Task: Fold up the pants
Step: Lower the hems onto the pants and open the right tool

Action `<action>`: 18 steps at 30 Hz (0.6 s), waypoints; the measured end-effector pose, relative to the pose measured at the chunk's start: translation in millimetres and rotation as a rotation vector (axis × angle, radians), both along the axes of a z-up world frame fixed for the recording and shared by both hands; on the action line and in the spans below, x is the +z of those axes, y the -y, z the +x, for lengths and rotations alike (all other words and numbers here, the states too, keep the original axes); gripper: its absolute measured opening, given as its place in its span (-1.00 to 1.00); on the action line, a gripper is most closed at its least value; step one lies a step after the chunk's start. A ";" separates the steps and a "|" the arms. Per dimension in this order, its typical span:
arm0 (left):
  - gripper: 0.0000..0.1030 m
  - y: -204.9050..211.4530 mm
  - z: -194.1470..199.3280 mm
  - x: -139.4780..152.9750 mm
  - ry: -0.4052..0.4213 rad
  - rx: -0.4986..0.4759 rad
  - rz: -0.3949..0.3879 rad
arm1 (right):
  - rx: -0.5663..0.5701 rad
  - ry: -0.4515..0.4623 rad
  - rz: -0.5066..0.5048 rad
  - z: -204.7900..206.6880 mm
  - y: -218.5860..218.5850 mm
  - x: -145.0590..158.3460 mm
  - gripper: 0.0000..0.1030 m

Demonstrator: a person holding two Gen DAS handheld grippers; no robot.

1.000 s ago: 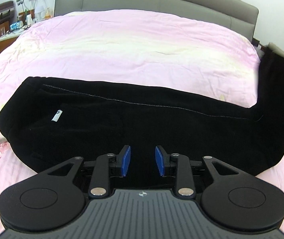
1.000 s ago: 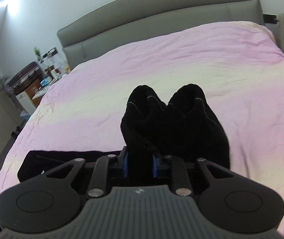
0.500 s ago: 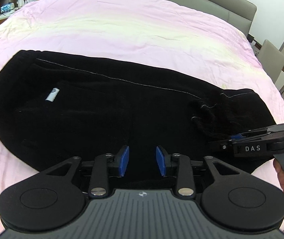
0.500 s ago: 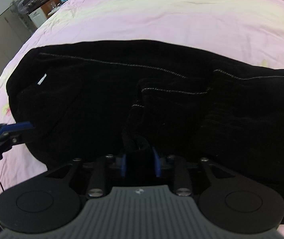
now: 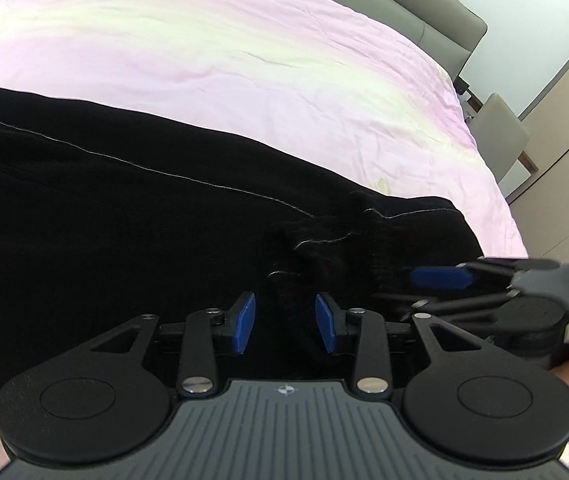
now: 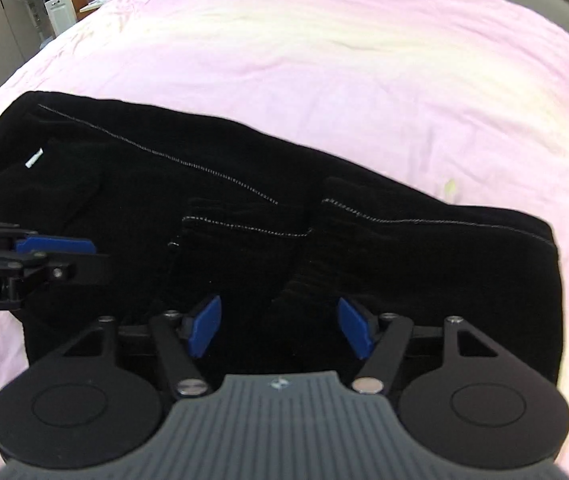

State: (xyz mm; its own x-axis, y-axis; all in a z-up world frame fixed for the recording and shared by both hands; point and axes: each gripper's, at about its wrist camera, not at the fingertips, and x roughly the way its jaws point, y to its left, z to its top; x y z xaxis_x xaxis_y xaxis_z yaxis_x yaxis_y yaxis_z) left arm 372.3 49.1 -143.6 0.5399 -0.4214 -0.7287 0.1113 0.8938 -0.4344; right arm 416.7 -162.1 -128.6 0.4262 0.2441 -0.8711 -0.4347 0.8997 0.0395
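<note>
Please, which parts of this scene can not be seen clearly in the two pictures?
- Black pants, near edge: hidden behind the right hand-held gripper body, right wrist view.
- Pants' waist end: cut by the left edge, left wrist view.
- Right hand-held gripper: motion-blurred, left wrist view.
- White label: too small to read.

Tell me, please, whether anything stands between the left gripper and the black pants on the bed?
Nothing visible does. The left gripper hangs right over the black pants, its jaws opening with only cloth beyond them. The right gripper, also opening, is off to its side, not between.
</note>
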 end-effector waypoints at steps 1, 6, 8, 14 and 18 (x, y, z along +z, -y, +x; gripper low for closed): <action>-0.20 3.4 4.9 -2.4 -0.004 0.001 -0.004 | 0.006 0.002 -0.019 -0.2 -1.2 -7.1 0.21; -0.21 18.8 24.4 -16.8 -0.032 -0.004 0.025 | 0.007 -0.001 -0.097 4.7 -10.6 -43.4 0.17; -0.26 23.8 28.7 -22.5 -0.034 -0.014 0.027 | 0.008 0.011 -0.085 2.7 -6.0 -47.3 -0.15; -0.87 27.8 28.1 -21.5 0.010 -0.032 0.069 | -0.026 -0.024 0.109 -2.7 23.8 -21.8 -0.47; -0.85 18.9 23.3 -16.6 0.017 -0.045 0.052 | -0.001 -0.056 0.310 -18.9 30.6 14.2 -0.52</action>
